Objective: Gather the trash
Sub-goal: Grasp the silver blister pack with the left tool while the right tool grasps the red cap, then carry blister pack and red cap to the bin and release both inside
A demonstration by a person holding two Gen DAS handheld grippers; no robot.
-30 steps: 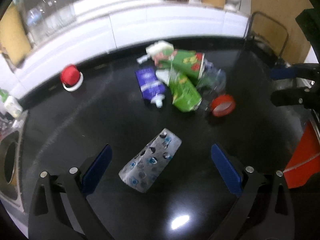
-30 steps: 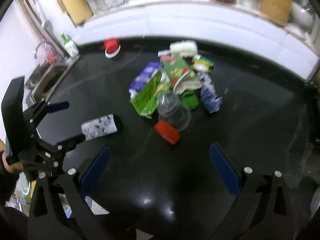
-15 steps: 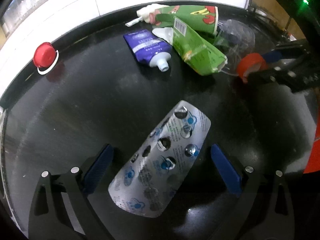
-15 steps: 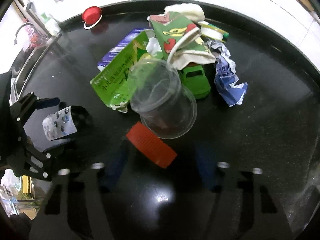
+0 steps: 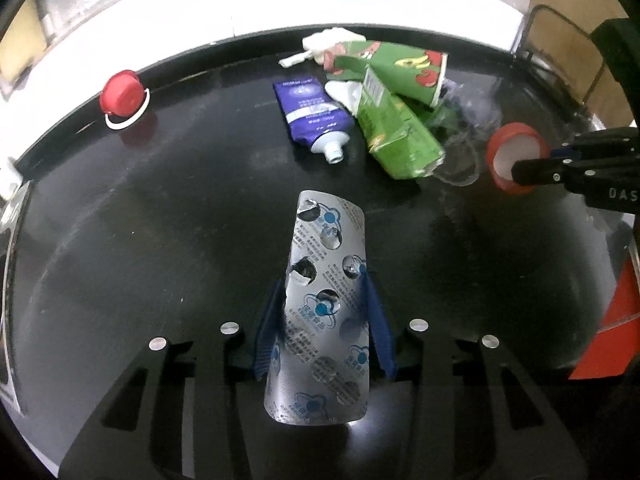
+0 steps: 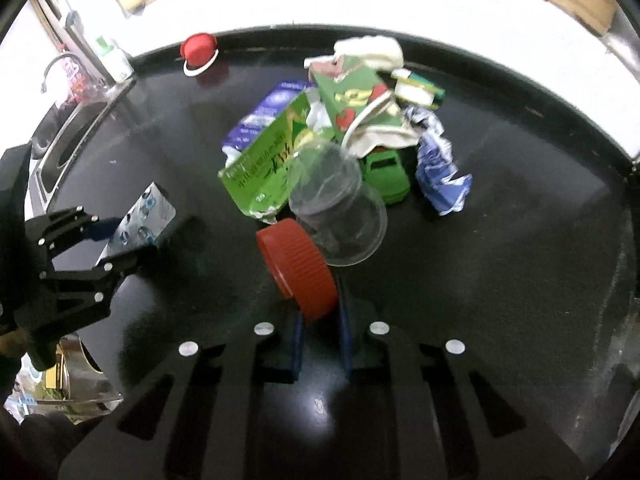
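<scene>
A silver blister pack [image 5: 328,240] lies on the black counter [image 5: 160,220]. My left gripper [image 5: 323,286] is closing on it, its blue pads pressing on both long edges. In the right wrist view, a red screw lid [image 6: 296,268] stands on edge in front of a clear plastic jar [image 6: 340,220], and my right gripper [image 6: 320,308] is shut on the lid. The left wrist view shows that red lid [image 5: 510,148] at the right, held by the right gripper [image 5: 532,164]. The left gripper [image 6: 116,240] with the blister pack [image 6: 148,216] appears at the left of the right wrist view.
A trash heap lies behind: green carton [image 6: 268,168], purple tube [image 5: 312,108], green paper cup [image 5: 404,68], green toy car [image 6: 386,176], crumpled blue wrapper [image 6: 438,172]. A red cap with a ring [image 5: 120,94] sits far left. A sink [image 6: 60,148] borders the counter's left.
Both grippers came down onto the counter and went from wide open to closed, the left around the blister pack, the right around the red lid, which now stands on edge.
</scene>
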